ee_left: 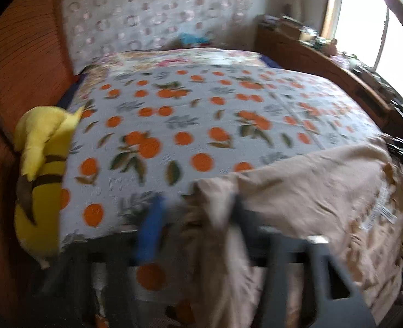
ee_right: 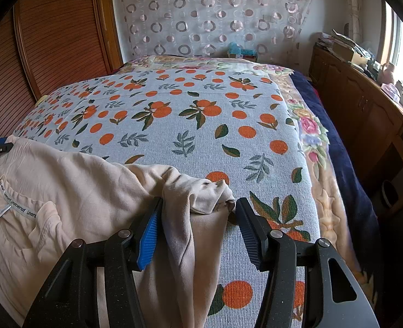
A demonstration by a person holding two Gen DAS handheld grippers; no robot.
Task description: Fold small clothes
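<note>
Beige garment: a thin, pale, crinkled piece with a printed neck label, lying rumpled along the near edge of the bed, on the orange-print cover. In the right wrist view it fills the lower left of the frame, and its long axis runs from the left edge toward the lower centre, where it ends in a bunched corner.

Key relation: that bunched corner sits directly between the fingers of the right tool. Its jaws stand apart; the blue pad touches the cloth on one side, while the dark pad stands clear of it on the other. Not gripping yet, as far as I can judge.

Left tool: the left wrist view is blurred. A fold of the same garment hangs between its two fingers, and the gap looks narrow; whether the pads actually pinch the cloth I cannot tell. In the right wrist view its tip shows at the far left edge, at the garment's other end.

Judgement: the two tools sit at opposite ends of the long axis, each nearest its own end.

Yellow plush toy stands at the lower left of the left wrist view, off the cloth.
</note>
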